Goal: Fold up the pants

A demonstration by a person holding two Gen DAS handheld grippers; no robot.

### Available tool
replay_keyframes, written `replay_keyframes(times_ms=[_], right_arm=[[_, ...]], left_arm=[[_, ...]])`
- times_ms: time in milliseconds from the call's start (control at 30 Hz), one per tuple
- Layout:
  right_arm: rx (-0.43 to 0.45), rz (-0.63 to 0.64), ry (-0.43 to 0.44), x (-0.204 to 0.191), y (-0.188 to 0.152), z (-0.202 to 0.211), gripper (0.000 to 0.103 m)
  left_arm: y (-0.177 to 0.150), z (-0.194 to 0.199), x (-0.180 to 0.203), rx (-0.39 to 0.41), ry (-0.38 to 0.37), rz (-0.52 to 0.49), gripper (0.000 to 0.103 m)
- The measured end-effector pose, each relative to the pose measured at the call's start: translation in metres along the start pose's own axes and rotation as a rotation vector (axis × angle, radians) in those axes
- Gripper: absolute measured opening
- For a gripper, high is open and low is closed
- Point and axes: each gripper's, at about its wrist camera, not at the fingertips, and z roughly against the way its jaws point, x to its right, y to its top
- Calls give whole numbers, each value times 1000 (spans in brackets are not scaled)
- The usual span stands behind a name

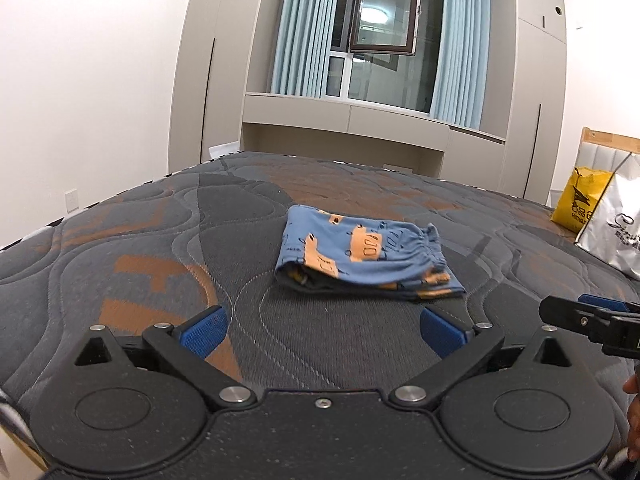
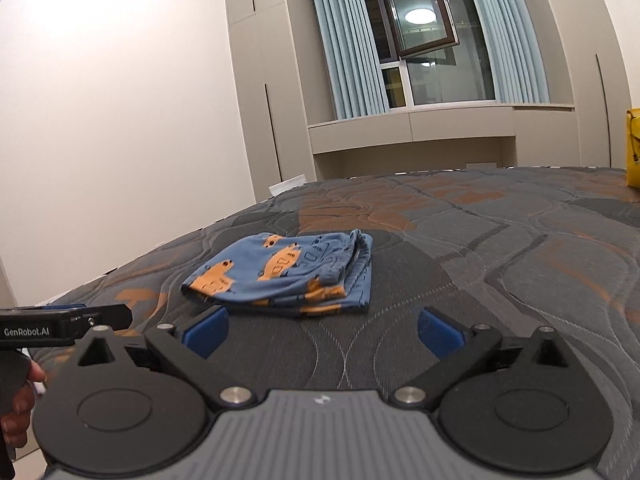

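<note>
A quilted grey and orange mattress (image 1: 160,240) fills the ground under both grippers, running ahead to wardrobes (image 1: 208,72) and a window (image 1: 384,16) with pale blue curtains (image 1: 304,28).

The pants (image 1: 360,256), blue with orange prints, lie folded into a compact stack on the mattress, straight ahead of the left gripper (image 1: 322,330) and a little beyond its fingertips, not touching them. From the right gripper (image 2: 322,332) they sit ahead and slightly to its left, again just past the tips; the elastic waistband faces the right side of the stack.

A white bag (image 1: 616,232) and a yellow bag (image 1: 580,200) stand far off to the left gripper's right, near the headboard.

The left gripper's blue pads (image 1: 202,330) are spread wide apart with nothing between them. The right gripper's pads (image 2: 440,330) are likewise spread wide and hold nothing. Each gripper shows at the edge of the other's view, side by side, both hovering just above the mattress short of the pants.
</note>
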Motion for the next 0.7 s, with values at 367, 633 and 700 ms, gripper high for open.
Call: replay_keyframes(times_ms=[367,633,700], right_arm=[[-1,37,-36,-14,-25,39,103],[-2,22,-44,-10,-27,46,103],[-2,20,-45,-10,-28,47,103]], left_arm=[[-20,29,11,-6,-9,-13,102],[-23,33,13,-8,-7,-14,102],[-24,33,13,-10,-6,-12,102]])
